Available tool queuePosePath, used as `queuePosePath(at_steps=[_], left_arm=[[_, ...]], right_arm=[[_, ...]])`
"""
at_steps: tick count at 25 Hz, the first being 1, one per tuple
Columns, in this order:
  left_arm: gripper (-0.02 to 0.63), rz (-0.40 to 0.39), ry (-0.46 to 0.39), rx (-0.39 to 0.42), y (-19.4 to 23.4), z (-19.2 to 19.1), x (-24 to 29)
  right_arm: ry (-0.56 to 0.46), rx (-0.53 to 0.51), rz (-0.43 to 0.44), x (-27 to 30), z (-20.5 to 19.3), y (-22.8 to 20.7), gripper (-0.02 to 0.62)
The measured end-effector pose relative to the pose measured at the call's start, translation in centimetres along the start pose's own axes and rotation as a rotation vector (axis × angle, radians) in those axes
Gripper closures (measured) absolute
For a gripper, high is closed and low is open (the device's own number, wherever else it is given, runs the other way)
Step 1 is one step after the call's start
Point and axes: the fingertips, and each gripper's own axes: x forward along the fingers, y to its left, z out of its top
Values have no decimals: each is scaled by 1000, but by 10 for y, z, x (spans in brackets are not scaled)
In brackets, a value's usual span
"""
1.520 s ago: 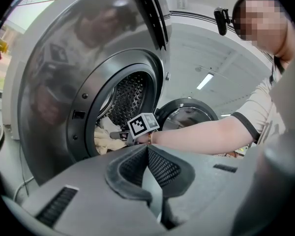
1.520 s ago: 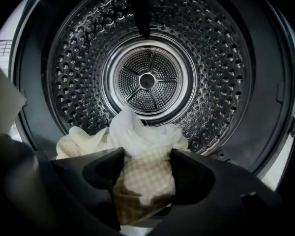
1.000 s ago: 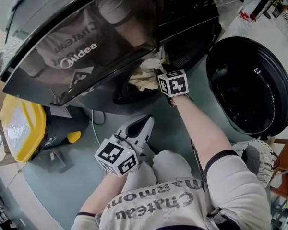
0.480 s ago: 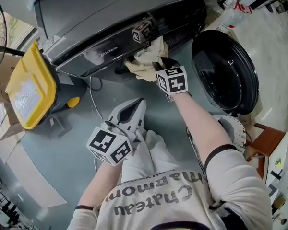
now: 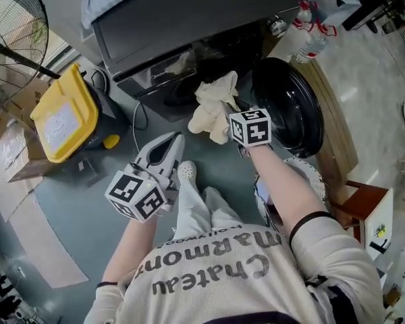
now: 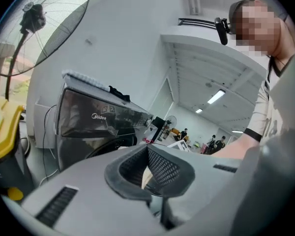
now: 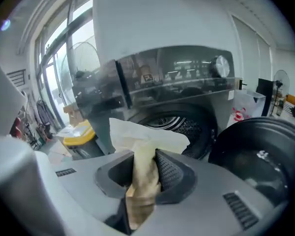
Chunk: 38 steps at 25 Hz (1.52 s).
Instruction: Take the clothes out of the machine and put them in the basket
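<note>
The dark grey washing machine (image 5: 189, 19) stands at the top of the head view with its round black door (image 5: 287, 106) swung open to the right. My right gripper (image 5: 228, 113) is shut on a cream cloth (image 5: 212, 103), which hangs bunched in front of the drum opening (image 7: 179, 124). In the right gripper view the cloth (image 7: 145, 146) is pinched between the pads. My left gripper (image 5: 177, 140) is lower left, beside the person's leg, shut with nothing in it (image 6: 147, 154). The white mesh basket (image 5: 309, 174) sits under the right forearm, mostly hidden.
A bin with a yellow lid (image 5: 61, 120) stands left of the machine, with a cable on the floor beside it. A standing fan (image 5: 13, 25) is at the far left. A wooden stool (image 5: 361, 204) and bottles (image 5: 310, 42) are on the right.
Both grippers have risen and drawn back from the machine. The cream cloth has come out of the drum opening and now hangs free in the right gripper.
</note>
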Motion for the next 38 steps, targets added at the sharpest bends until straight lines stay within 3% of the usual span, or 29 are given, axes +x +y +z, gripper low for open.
queuePosePath(at_steps=[9, 14, 20, 28, 38], left_arm=[[598, 47, -94, 14, -55, 62, -38], [598, 48, -184, 75, -73, 112, -45], [598, -68, -200, 111, -87, 151, -41], [598, -210, -168, 184, -78, 191, -43], [598, -428, -75, 211, -105, 187, -15]], right_arm=[[-137, 44, 69, -129, 49, 35, 490], [-240, 85, 92, -179, 90, 61, 489], [-388, 113, 50, -220, 138, 86, 488], [-550, 145, -85, -253, 177, 115, 488], [-711, 245, -309, -304, 174, 100, 488]])
